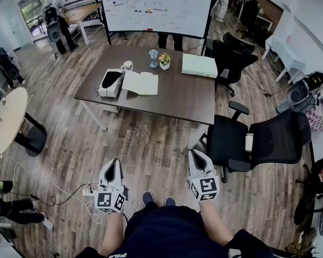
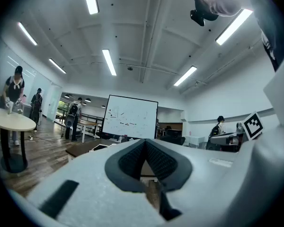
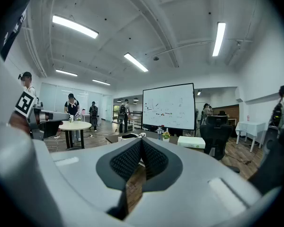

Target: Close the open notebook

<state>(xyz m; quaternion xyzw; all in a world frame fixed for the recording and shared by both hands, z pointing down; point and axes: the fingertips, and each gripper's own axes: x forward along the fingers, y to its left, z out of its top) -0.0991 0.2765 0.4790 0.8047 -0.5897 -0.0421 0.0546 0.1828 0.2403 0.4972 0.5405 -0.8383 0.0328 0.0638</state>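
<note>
The open white paper notebook [image 1: 141, 83] lies on the dark brown wooden surface [image 1: 172, 98], well away. Closed and empty, the left claw [image 1: 112, 164] and right claw [image 1: 196, 155] probably must approach it first.

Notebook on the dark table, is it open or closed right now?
Open. In the head view the notebook lies spread flat on the table, with its two white pages facing up side by side.
</note>
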